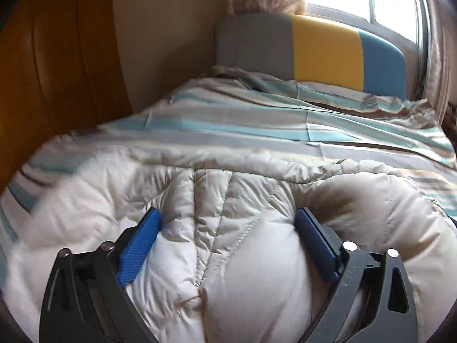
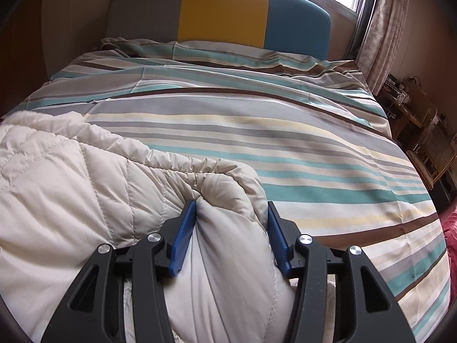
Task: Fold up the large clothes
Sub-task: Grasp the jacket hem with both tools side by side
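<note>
A cream quilted down coat (image 1: 228,200) lies bunched on a striped bed. In the left wrist view my left gripper (image 1: 228,217) straddles a thick puffy fold of the coat, its blue fingers (image 1: 140,245) pressed into the padding on both sides. In the right wrist view the same coat (image 2: 71,177) fills the lower left, and my right gripper (image 2: 231,208) is shut on a bunched edge of the coat near its right end. The coat's underside and sleeves are hidden.
The bed has a striped teal, grey and brown cover (image 2: 285,120) and a grey, yellow and blue headboard (image 2: 222,11) under a window. A wooden wardrobe (image 1: 51,65) stands left of the bed. Cluttered shelves (image 2: 422,131) stand to the right.
</note>
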The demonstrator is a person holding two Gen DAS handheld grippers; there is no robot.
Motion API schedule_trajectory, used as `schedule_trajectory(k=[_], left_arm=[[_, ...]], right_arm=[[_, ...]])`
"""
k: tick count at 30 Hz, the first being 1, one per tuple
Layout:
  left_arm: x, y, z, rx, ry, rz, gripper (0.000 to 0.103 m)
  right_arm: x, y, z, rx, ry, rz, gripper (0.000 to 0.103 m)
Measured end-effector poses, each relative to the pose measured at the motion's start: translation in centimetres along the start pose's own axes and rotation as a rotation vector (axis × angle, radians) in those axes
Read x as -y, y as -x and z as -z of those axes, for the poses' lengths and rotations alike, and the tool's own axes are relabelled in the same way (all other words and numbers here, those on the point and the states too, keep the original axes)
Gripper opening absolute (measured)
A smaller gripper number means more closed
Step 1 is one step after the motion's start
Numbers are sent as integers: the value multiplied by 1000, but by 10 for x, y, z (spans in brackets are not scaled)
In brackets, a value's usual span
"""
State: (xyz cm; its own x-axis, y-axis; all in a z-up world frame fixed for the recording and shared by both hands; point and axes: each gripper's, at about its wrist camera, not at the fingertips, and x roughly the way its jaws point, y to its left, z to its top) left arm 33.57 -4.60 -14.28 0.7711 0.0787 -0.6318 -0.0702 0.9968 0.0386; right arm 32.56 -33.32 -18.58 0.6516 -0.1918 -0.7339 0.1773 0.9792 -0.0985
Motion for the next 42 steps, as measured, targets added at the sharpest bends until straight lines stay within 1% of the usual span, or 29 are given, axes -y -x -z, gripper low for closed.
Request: schedule_trajectory(k=[2,6,8,11,13,15,16,18,19,20,21,22,24,27,28,30,34,35,39,42], left_arm=[[3,-6,3,-12,1,1,100],[15,-17,6,-53,-38,-22,100],[15,-19,6,-59,-40,-25,100],[14,-17,6,-66,-37,-23,100],[13,-17,5,-67,-37,-23,100],[13,-16,4,-66,-39,-26,100],[12,-15,3,-65,-39,-26,100],[12,-14,3,-63,-39,-26,100],[12,-15,3,-63,-39,-24,100],[11,-15,2,-64,-36,-21,100],[11,-15,3,-64,-34,-19,100],[10,-15,3,-64,-32,-17,100],[7,-15,4,-64,-25,-12,100],[5,-13,5,-59,-17,-17,100],[5,-13,5,-56,-18,-20,100],[7,-13,6,-50,-23,-34,100],[9,-16,6,-57,-26,-65,100],[9,-17,6,-61,-23,-67,100],[6,-16,3,-77,-17,-51,100],[-5,-11,0,-85,26,-32,100]], right_arm=[[0,0,0,0,0,1,50],[-2,1,-2,-7,5,9,52],[0,9,-6,-10,6,-2,57],[5,41,-12,53,-34,-39,58],[3,72,-16,126,-73,-84,58],[-6,98,-21,194,-91,-143,58],[-17,109,-25,226,-80,-184,58],[-41,114,-30,235,-27,-236,59],[-60,110,-32,212,16,-280,59],[-69,105,-32,198,30,-299,59],[-78,99,-32,183,41,-310,58],[-88,89,-31,163,54,-302,58],[-96,72,-26,125,61,-299,58],[-95,49,-16,62,40,-336,60],[-92,44,-15,56,19,-357,60],[-92,40,-11,68,11,-364,60],[-102,34,-7,88,40,-299,60],[-102,33,-7,92,38,-297,60],[-100,31,-6,85,28,-313,60],[-101,32,-6,86,30,-311,61]])
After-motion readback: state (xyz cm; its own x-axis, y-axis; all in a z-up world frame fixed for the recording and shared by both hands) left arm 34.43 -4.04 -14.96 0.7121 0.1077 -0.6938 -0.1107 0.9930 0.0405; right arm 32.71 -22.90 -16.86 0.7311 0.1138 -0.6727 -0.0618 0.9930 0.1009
